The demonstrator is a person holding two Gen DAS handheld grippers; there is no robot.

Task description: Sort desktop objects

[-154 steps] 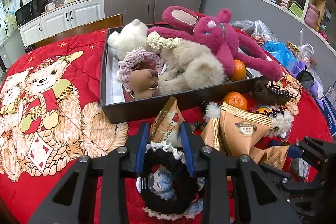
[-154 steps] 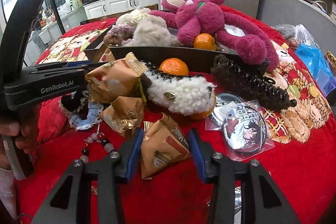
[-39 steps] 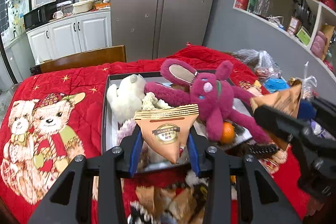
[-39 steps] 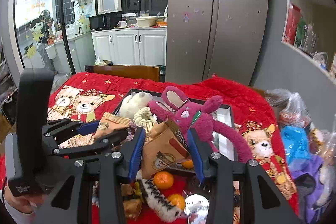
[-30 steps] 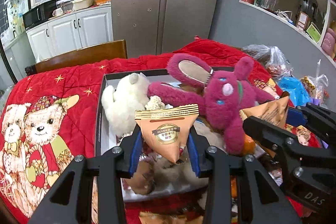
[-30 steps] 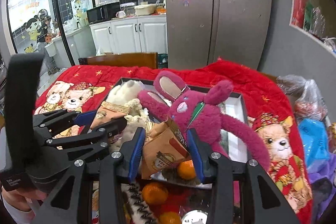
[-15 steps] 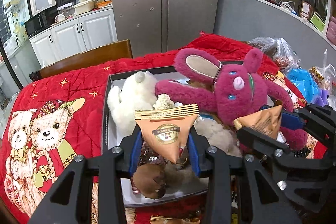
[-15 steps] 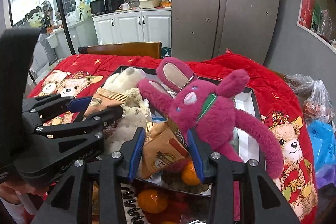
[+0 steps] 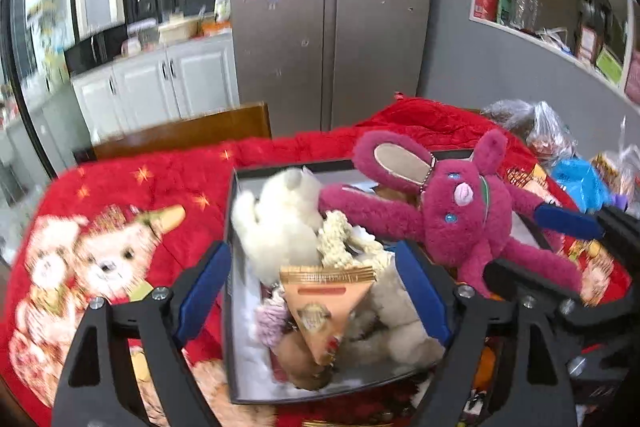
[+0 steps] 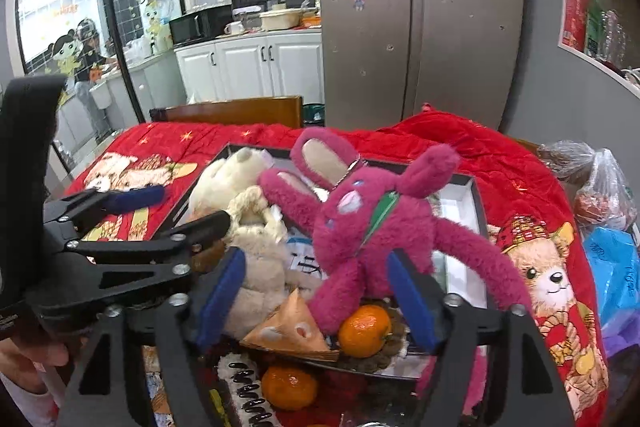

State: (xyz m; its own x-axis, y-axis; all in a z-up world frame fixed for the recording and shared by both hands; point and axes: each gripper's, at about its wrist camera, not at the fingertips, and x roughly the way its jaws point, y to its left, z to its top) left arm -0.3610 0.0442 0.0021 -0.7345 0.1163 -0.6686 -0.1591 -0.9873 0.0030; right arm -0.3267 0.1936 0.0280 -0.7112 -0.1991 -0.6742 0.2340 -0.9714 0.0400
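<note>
A dark open box on the red quilt holds plush toys: a magenta rabbit, a white bear and a beige plush. My left gripper is open above the box; a tan triangular snack packet is between its jaws, free of them, over the toys. My right gripper is open over the box's near edge; a second tan packet lies in the box below it, next to an orange.
Another orange and a black hair claw lie on the quilt in front of the box. Plastic bags sit at the right edge. A wooden chair back stands behind the table.
Both grippers have opened and let go of their snack packets, which now drop or lie in the box. Both grippers stayed over the box.
</note>
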